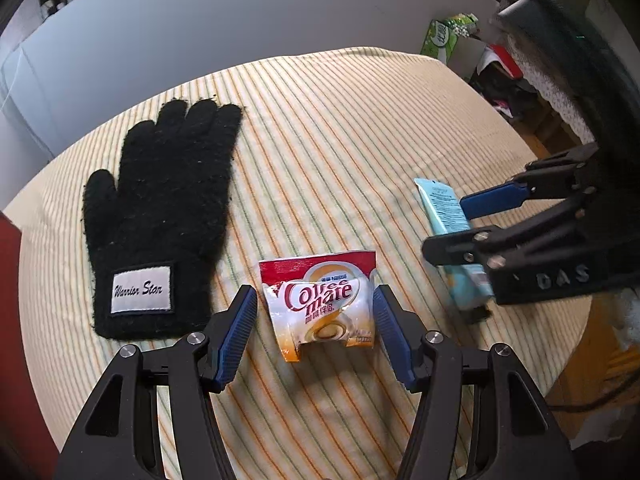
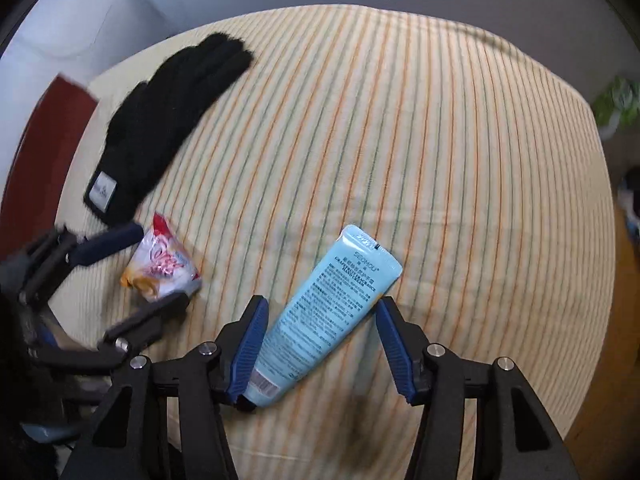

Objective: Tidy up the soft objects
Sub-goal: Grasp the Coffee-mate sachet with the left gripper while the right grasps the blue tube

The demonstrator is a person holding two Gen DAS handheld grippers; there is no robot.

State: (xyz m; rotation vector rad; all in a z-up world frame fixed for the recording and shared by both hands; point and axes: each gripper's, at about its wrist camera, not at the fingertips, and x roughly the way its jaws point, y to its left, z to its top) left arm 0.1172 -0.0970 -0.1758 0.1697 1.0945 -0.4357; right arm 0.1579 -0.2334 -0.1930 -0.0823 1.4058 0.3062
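Striped cloth (image 1: 360, 120) covers the counter, where a black glove (image 1: 160, 208) lies flat at the left. The left gripper (image 1: 316, 312) stands released astride a crumpled creamer sachet (image 1: 320, 304), pads clear of it. The right gripper (image 2: 320, 332) straddles a pale blue hand-cream tube (image 2: 324, 316) lying askew; whether its pads press the tube I cannot tell.

A desk (image 1: 360, 128) under a cream cloth striped orange and green fills both views. Behind it stands a pale grey wall (image 1: 240, 12). A dark red panel (image 2: 44, 148) sits at left; cluttered shelves (image 1: 500, 76) at upper right.
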